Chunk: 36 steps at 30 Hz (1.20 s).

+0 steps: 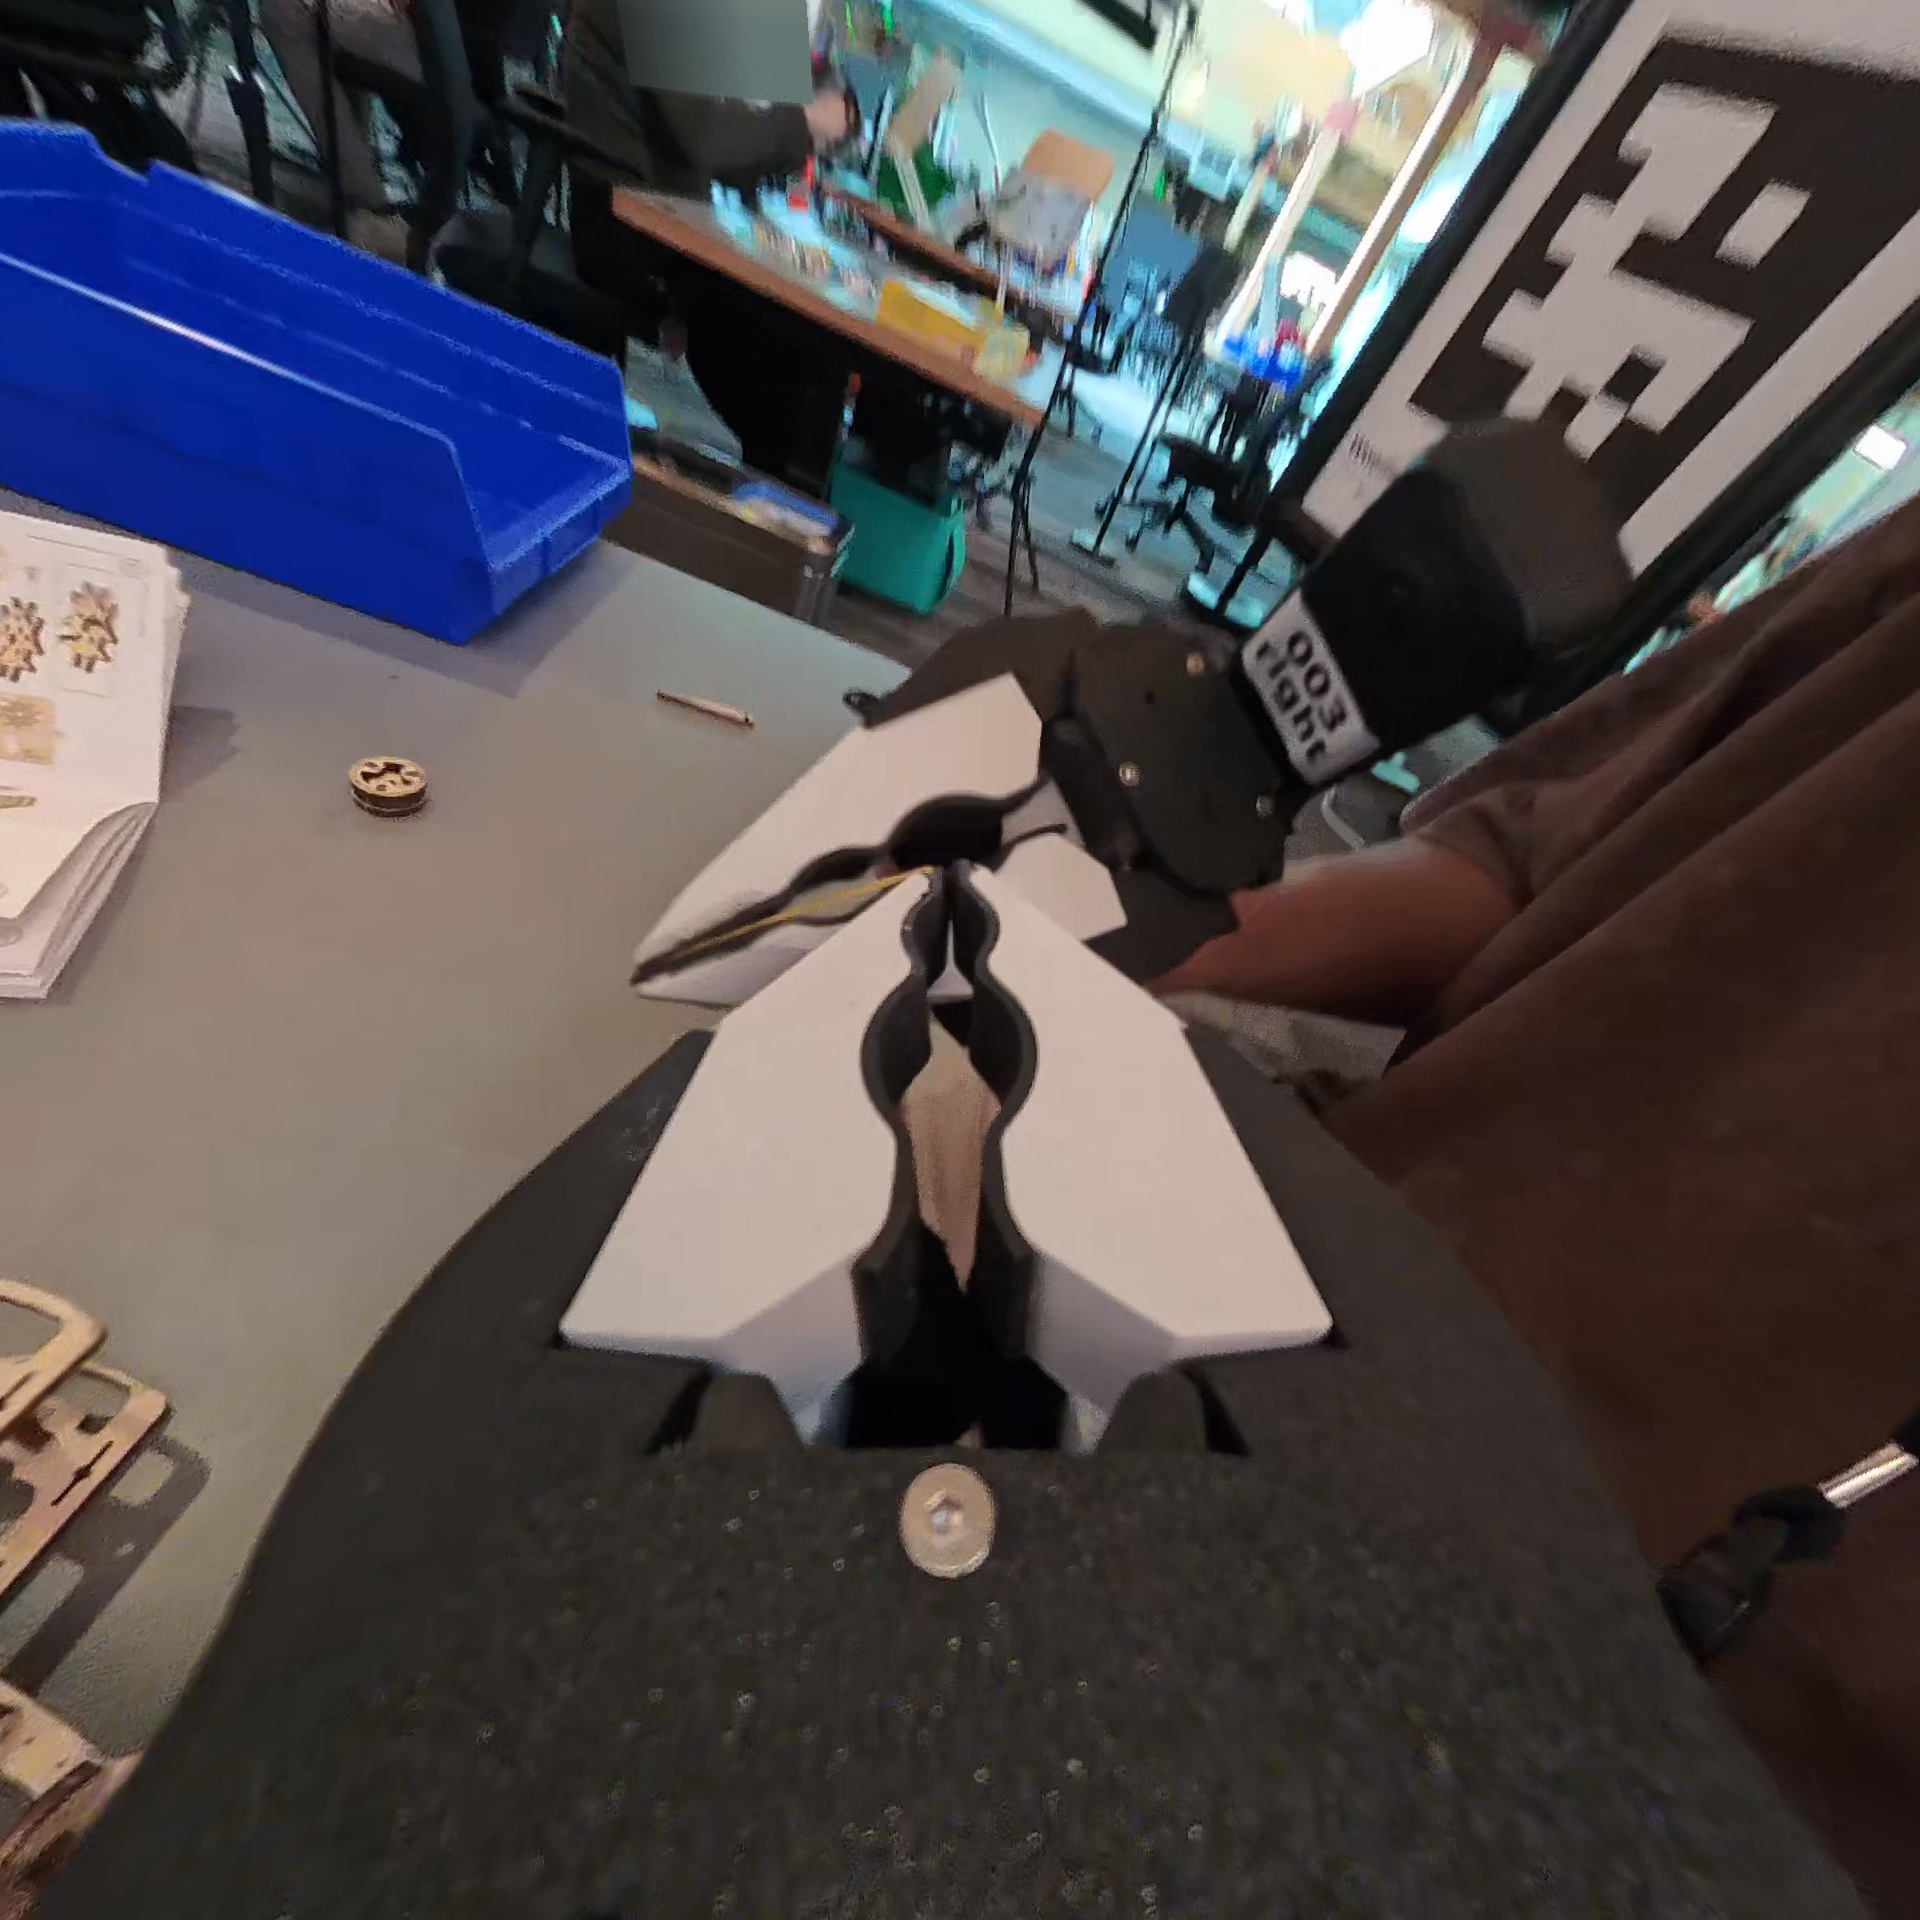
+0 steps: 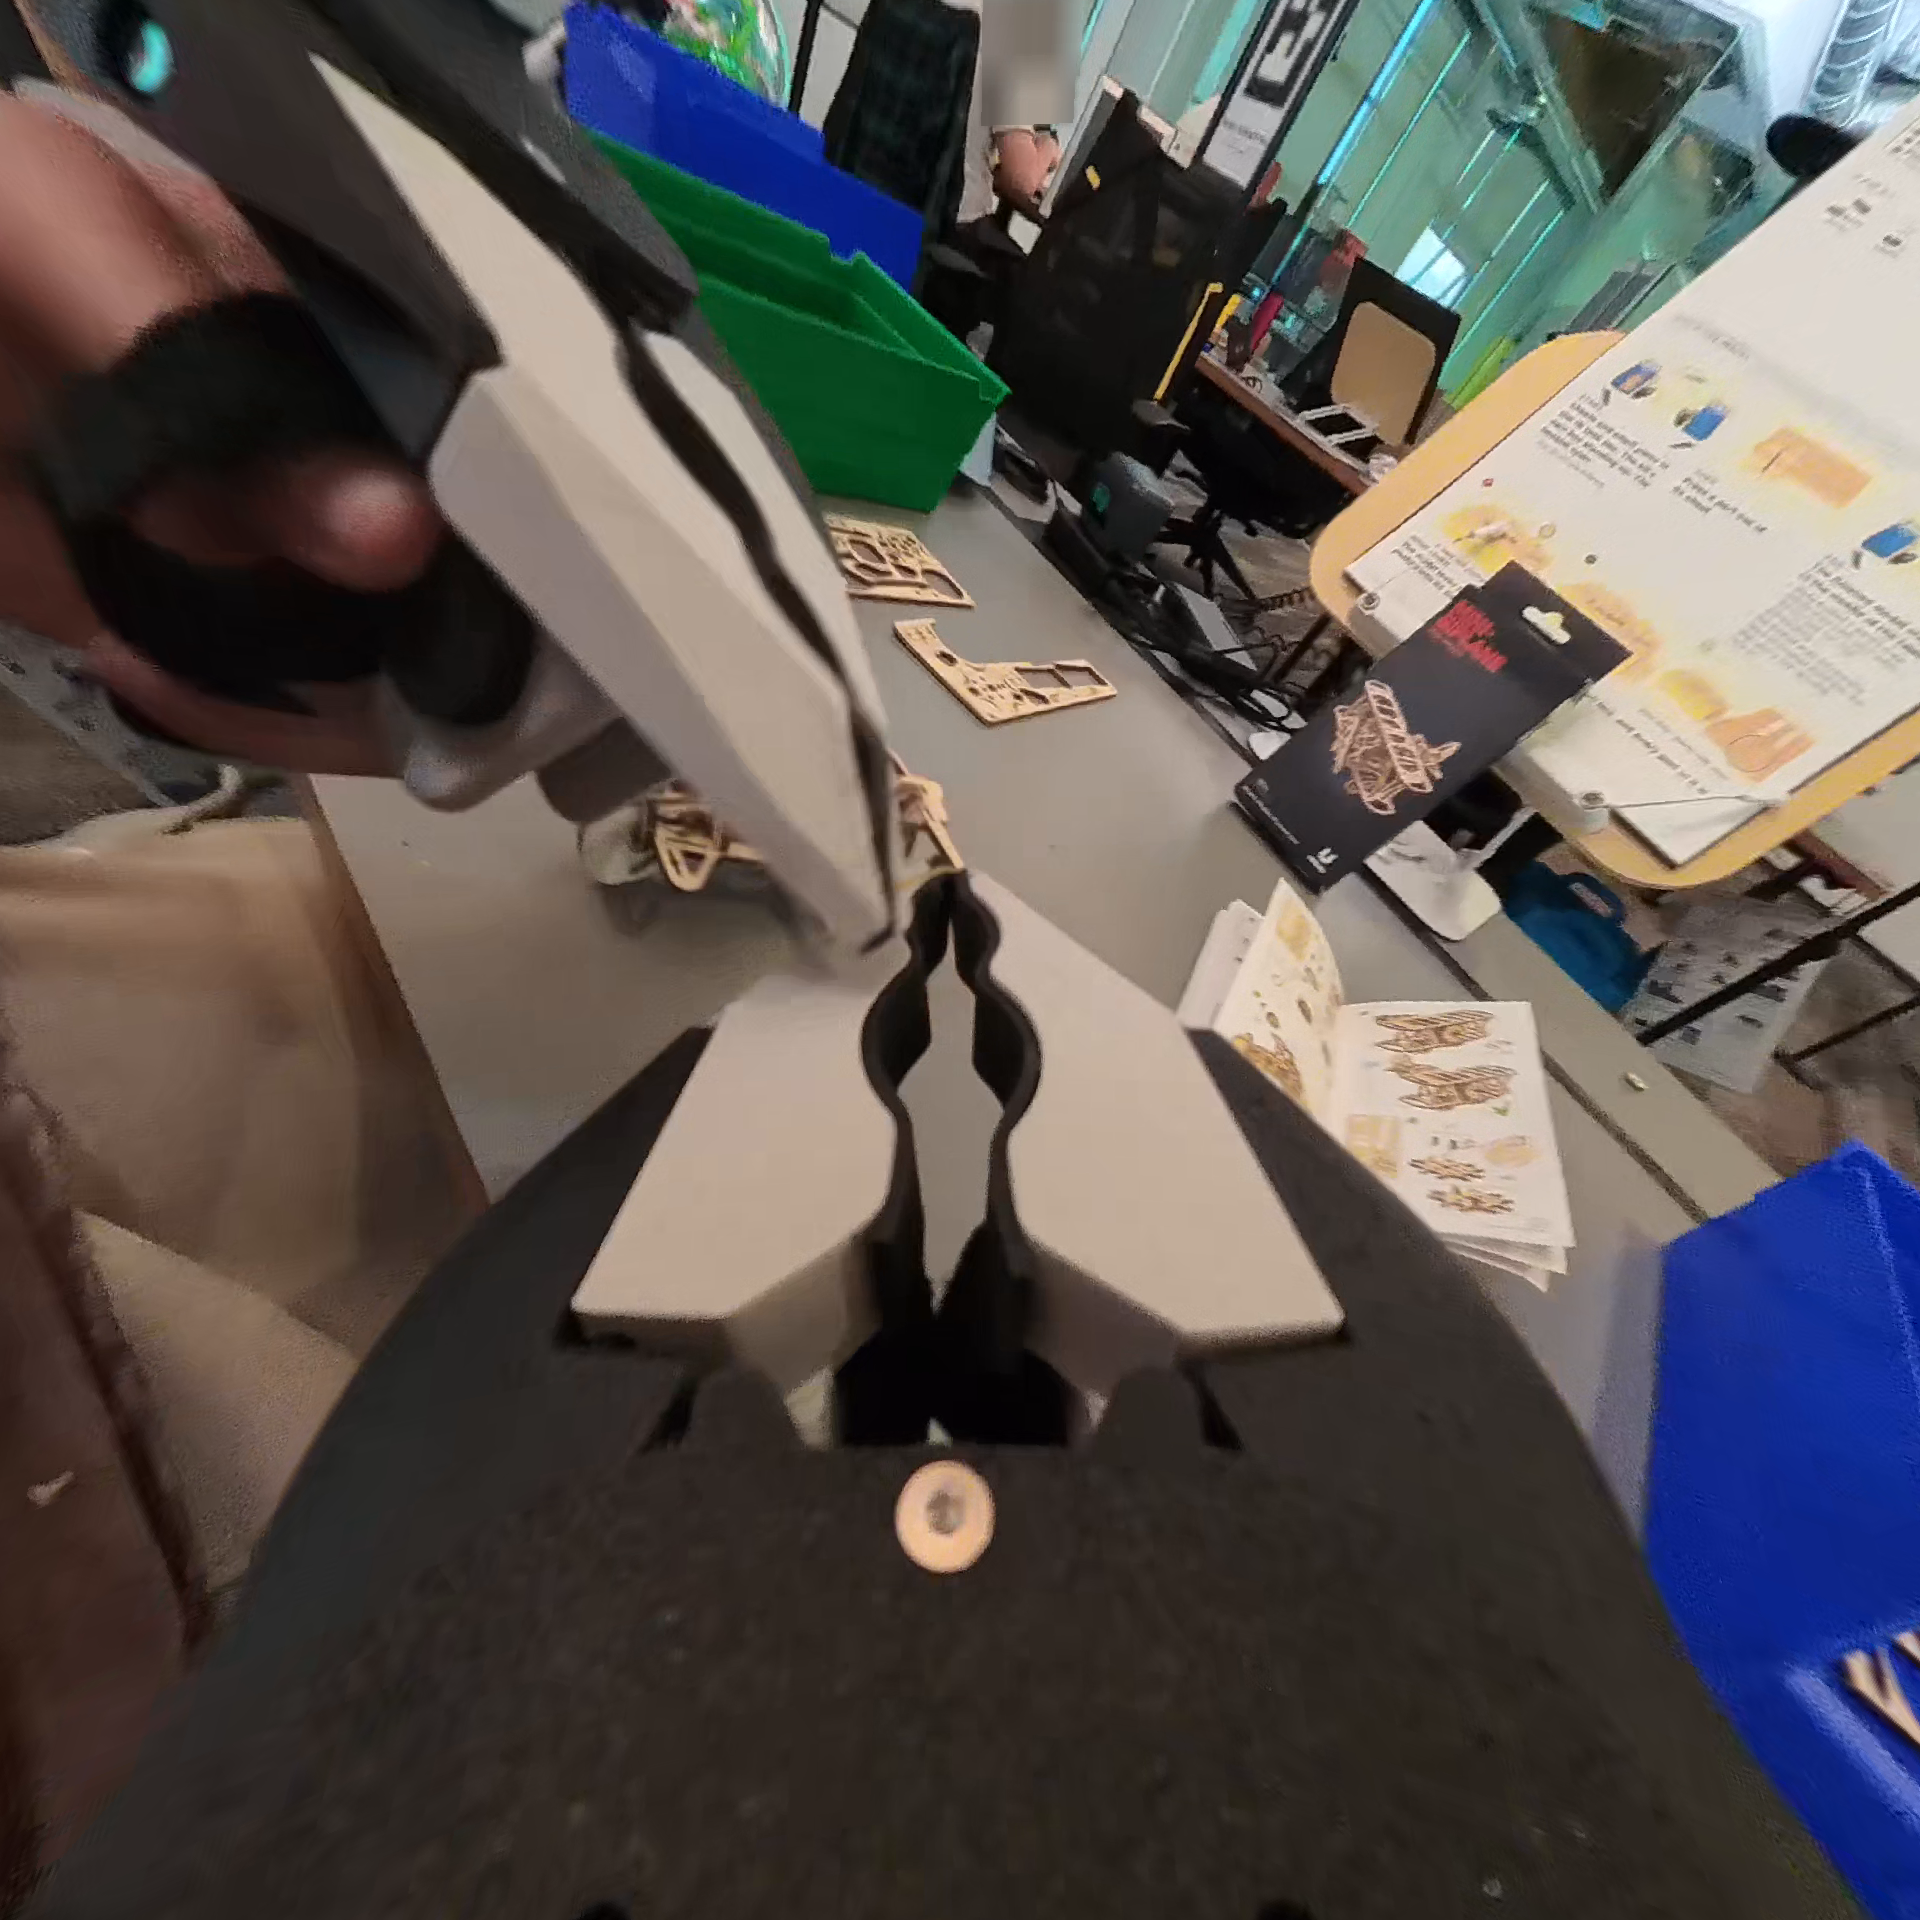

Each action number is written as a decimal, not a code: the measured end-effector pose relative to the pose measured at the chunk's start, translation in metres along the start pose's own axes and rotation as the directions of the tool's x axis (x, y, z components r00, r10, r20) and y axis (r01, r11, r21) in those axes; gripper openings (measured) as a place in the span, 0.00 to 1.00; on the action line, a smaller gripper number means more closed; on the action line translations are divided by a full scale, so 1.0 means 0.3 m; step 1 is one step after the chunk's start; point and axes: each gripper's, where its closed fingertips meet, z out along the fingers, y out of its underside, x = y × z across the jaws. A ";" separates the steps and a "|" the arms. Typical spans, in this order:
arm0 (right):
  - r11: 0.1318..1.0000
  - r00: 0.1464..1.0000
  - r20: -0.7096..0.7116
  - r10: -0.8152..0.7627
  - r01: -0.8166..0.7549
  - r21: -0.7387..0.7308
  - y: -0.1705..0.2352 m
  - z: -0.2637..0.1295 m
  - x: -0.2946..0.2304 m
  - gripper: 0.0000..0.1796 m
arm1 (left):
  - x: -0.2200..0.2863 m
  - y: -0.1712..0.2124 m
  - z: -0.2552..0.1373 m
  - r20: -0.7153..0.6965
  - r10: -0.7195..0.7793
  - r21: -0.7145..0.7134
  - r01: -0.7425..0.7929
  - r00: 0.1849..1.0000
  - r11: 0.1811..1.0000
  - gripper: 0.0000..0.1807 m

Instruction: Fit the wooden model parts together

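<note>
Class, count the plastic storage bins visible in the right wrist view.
3. A blue bin stands at the table's far end, a green bin lies just in front of it, and another blue bin sits at the near right edge. More may be out of frame.

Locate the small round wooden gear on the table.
In the left wrist view, the gear lies flat on the grey table, left of centre, between the open booklet and a thin pin, in front of the blue bin.
</note>
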 end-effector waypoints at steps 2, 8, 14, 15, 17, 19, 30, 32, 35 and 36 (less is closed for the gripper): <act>0.996 0.996 0.027 0.091 -0.091 0.005 0.008 -0.003 0.007 0.00 | 0.010 0.023 0.020 0.005 0.037 -0.038 -0.036 0.999 0.999 0.00; 0.649 0.585 0.432 0.686 -0.761 0.000 -0.052 -0.015 -0.003 0.00 | -0.050 0.026 -0.023 0.061 0.031 -0.030 -0.029 0.998 0.999 0.00; 0.518 0.442 0.601 0.666 -0.854 0.055 -0.110 -0.050 0.016 0.00 | -0.060 -0.030 -0.056 0.070 0.067 -0.026 -0.065 0.995 0.998 0.00; 0.518 0.447 0.613 0.651 -0.852 0.070 -0.117 -0.057 0.021 0.02 | -0.049 -0.038 -0.053 0.050 0.070 -0.023 -0.069 0.996 0.997 0.00; 0.507 0.420 0.663 0.620 -0.859 0.070 -0.132 -0.078 0.026 0.04 | -0.023 -0.052 -0.048 -0.007 0.069 -0.015 -0.069 0.998 0.997 0.00; 0.482 0.353 0.727 0.589 -0.875 0.035 -0.145 -0.103 0.025 0.07 | 0.008 -0.065 -0.045 -0.080 0.057 -0.006 -0.058 0.995 0.998 0.00; 0.424 0.374 0.734 0.567 -0.896 0.130 -0.177 -0.133 0.066 0.00 | 0.051 -0.090 0.032 -0.193 0.009 -0.001 -0.009 0.981 1.000 0.00; 0.504 0.513 0.529 0.676 -0.846 0.176 -0.093 -0.087 0.132 0.00 | -0.015 -0.082 0.056 -0.095 0.009 -0.028 -0.011 0.995 1.000 0.00; 0.658 0.667 0.135 0.732 -0.745 0.112 0.110 -0.061 0.265 0.00 | -0.192 -0.048 0.105 0.156 0.062 -0.135 -0.041 0.986 0.990 0.00; 0.704 0.706 0.035 0.707 -0.708 0.055 0.173 -0.062 0.303 0.00 | -0.246 -0.037 0.135 0.218 0.077 -0.177 -0.038 0.973 0.983 0.00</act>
